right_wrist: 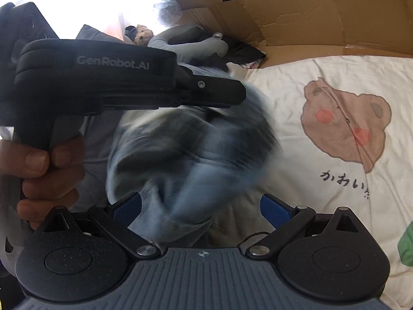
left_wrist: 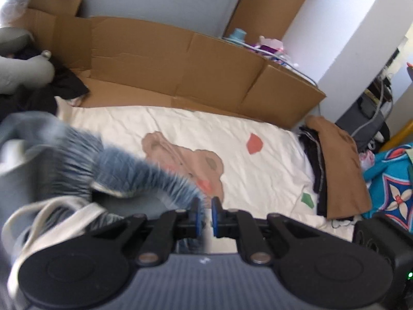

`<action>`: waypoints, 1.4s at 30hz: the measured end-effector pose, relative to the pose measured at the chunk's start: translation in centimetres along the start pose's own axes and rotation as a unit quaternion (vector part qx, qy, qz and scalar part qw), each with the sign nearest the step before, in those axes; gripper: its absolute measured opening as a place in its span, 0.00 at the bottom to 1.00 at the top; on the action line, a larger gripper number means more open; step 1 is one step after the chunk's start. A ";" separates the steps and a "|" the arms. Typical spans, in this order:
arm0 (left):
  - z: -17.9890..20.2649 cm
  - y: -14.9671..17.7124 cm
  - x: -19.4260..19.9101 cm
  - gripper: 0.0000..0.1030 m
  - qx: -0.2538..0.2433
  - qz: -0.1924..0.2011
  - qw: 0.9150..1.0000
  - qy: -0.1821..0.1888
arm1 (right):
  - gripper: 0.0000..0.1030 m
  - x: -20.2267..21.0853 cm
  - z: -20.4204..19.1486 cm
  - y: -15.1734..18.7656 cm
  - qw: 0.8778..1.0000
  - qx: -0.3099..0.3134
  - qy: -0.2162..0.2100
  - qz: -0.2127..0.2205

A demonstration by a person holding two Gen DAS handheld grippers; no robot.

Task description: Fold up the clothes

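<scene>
motion-blurred blue garment (right_wrist: 191,155) between right gripper (right_wrist: 204,206) pads

Black tongs (right_wrist: 201,206) w/ blue pads (right_wrist: 275,210), "GenRobot.AI" logo

Garment (left_wrist: 77,160) hung at the left above the bed (left_wrist: 258,170), bunched and blurred, one end pinched in the left gripper (left_wrist: 206,215). In the right wrist view, hung directly ahead of the right gripper (right_wrist: 201,206), between its wide-apart jaws, below the left gripper. Bear print (right_wrist: 346,129) lay right of the garment on the bed. Cardboard sheets (left_wrist: 180,69) stood behind the bed, along the wall. Stack of folded clothes (left_wrist: 335,168) sat on the bed's right end. Pillow (left_wrist: 23,72) lay at far left, behind the garment.
</scene>
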State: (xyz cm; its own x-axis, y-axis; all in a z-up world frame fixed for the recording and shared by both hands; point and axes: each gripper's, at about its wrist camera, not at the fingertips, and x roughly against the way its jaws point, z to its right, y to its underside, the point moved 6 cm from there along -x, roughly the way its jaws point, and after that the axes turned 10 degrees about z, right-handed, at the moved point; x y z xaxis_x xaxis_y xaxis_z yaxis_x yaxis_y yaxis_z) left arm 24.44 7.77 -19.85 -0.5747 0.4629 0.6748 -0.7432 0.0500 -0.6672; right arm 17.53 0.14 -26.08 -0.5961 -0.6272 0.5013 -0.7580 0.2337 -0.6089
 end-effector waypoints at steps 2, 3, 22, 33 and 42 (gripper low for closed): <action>0.1 0.0 0.1 0.12 -0.002 -0.003 1.000 -0.003 | 0.97 0.2 0.3 0.0 1.000 -0.003 0.004 0.002; -0.1 0.1 0.3 0.15 0.000 -0.004 1.000 -0.007 | 0.97 0.3 0.5 0.0 1.000 -0.004 0.005 0.002; -9.4 5.1 7.5 0.31 0.070 -0.020 0.989 -0.130 | 0.97 0.8 1.8 2.5 0.999 -0.027 0.015 -0.012; -12.6 7.7 6.4 0.61 0.057 -0.019 0.987 -0.147 | 0.97 -0.8 1.9 3.5 0.998 -0.044 0.008 -0.035; -12.5 7.5 3.2 0.22 0.062 -0.013 0.994 -0.092 | 0.97 -0.5 2.0 1.8 0.998 -0.047 0.022 -0.043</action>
State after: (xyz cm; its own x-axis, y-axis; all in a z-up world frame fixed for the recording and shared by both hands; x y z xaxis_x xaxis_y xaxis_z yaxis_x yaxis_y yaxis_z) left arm 21.29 20.66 -26.66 -0.5992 0.2918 0.7455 -0.7887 -0.0549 -0.6124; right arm 16.99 -0.61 -28.67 -0.5371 -0.6159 0.5764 -0.8270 0.2499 -0.5036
